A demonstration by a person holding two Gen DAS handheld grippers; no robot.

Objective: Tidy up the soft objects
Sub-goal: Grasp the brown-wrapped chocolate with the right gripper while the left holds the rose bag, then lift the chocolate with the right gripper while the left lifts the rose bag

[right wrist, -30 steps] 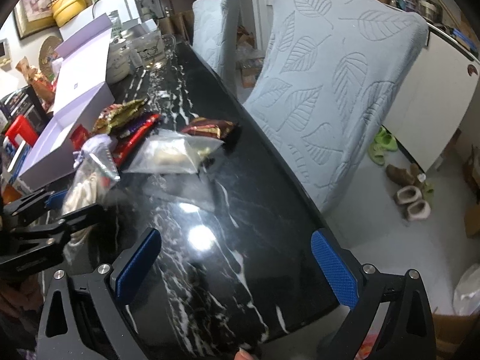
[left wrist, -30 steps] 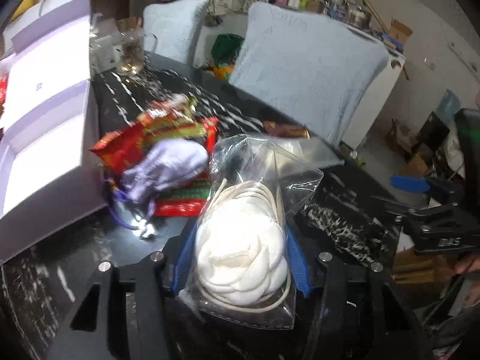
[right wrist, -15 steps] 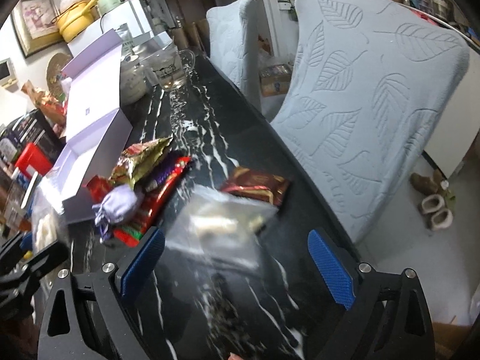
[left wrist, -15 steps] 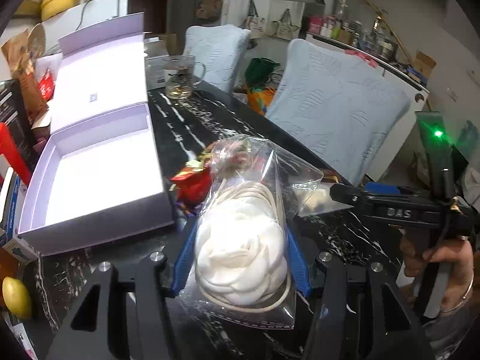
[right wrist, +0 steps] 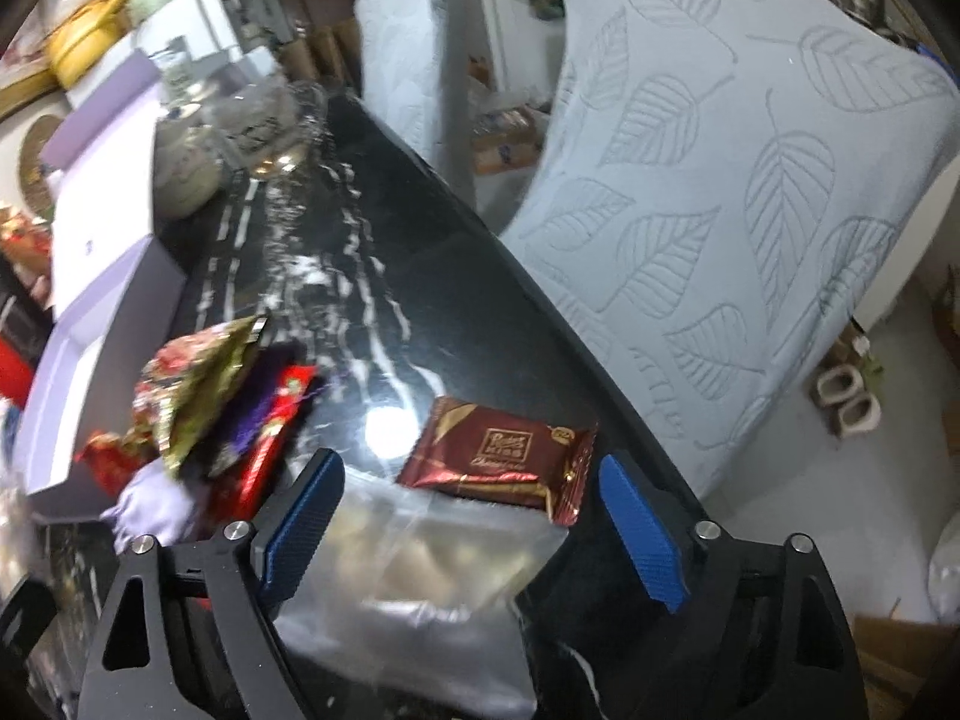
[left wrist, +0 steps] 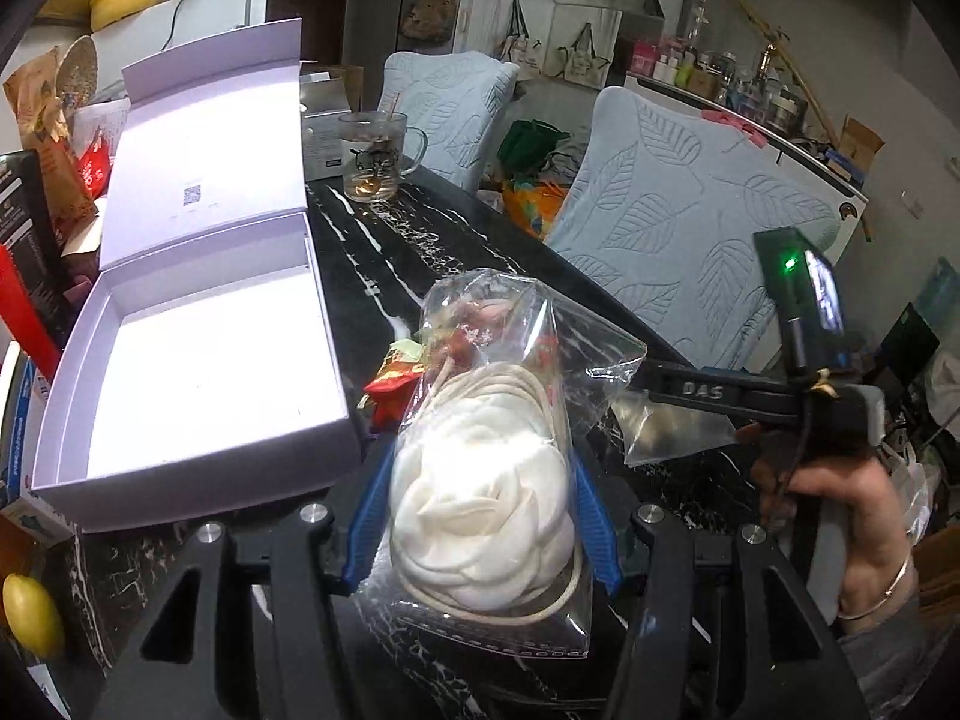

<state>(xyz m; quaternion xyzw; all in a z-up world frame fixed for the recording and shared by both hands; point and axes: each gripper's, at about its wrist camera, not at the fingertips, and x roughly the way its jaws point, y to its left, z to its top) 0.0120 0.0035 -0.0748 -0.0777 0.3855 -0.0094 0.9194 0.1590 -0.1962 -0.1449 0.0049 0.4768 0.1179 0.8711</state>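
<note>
My left gripper [left wrist: 480, 510] is shut on a clear plastic bag [left wrist: 486, 480] holding a white rose-shaped soft thing, lifted above the black marble table [left wrist: 420, 240]. My right gripper [right wrist: 471, 531] points down at a second clear bag [right wrist: 432, 576] with pale contents, lying flat on the table. Its jaws are closing with that bag between them, and the blue pads [right wrist: 642, 528] stand clear of it. In the left wrist view the right gripper [left wrist: 645, 381] shows from the side, in a person's hand, above the same bag [left wrist: 672, 426].
An open lilac box [left wrist: 198, 360] lies left of the held bag. A brown chocolate packet [right wrist: 498, 450], a heap of red and gold snack packets [right wrist: 210, 402] and a lilac pouch [right wrist: 150, 504] lie nearby. A glass mug [left wrist: 375, 156] stands farther back. Two covered chairs [right wrist: 750, 180] line the table's edge.
My right gripper has travelled along the table to the flat clear bag and its jaws have narrowed. My left gripper has risen a little with its bag, swinging toward the lilac box.
</note>
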